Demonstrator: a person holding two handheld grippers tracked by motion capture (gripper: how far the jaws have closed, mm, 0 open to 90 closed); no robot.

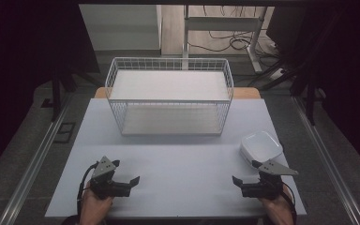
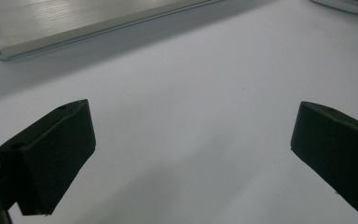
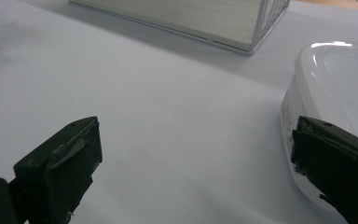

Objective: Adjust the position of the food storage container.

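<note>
Hovering low over the table (image 1: 168, 178) with jaws spread and empty, both grippers look poised at the start: the white container (image 3: 335, 98), seemingly lidded, sits just beside the right gripper (image 3: 196, 163)'s outer jaw, so next comes straddling it, while the left gripper (image 2: 191, 158) waits

No text, brand, number or sign can be read. The white container (image 3: 335, 93) carries a small patch of print on its side wall (faint grey marks near the right jaw), too blurred to make out.
</note>
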